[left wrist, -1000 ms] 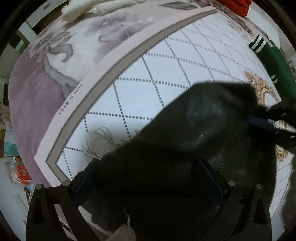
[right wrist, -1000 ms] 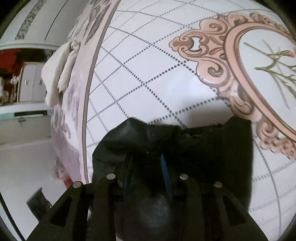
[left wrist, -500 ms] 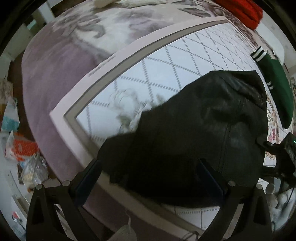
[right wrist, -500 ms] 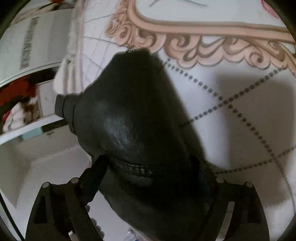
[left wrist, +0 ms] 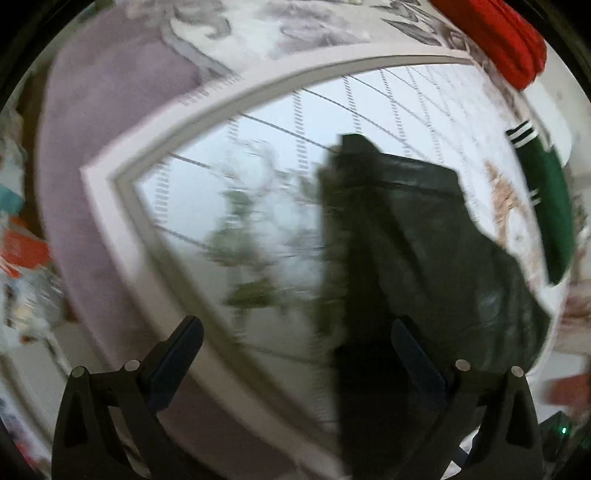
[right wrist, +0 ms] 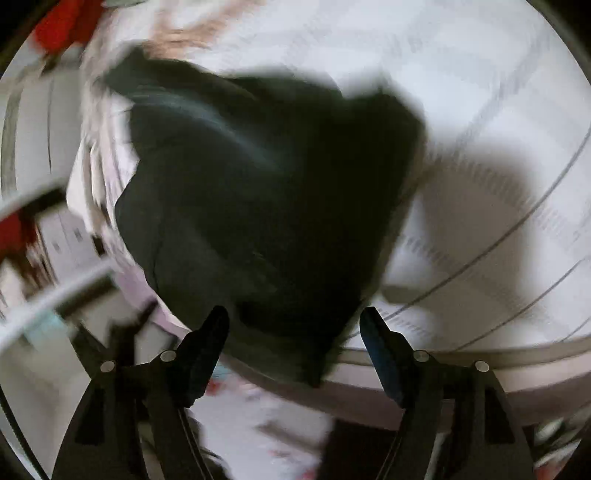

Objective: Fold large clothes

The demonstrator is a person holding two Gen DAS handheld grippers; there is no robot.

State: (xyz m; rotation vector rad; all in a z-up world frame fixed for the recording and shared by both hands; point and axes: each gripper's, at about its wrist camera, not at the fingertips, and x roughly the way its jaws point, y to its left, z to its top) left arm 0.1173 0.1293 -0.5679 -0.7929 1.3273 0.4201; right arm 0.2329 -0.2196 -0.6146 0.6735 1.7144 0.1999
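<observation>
The black garment [left wrist: 417,236] lies on the bed ahead of both spread-apart, empty grippers, left gripper [left wrist: 295,343] and right gripper [right wrist: 295,325].

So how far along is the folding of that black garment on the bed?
The black leather-look garment lies bunched in a compact heap on the white quilted bedspread, so some folding looks done. Nothing is in hand: the left gripper and right gripper both stand open. A green striped garment and a red garment lie nearby.
</observation>
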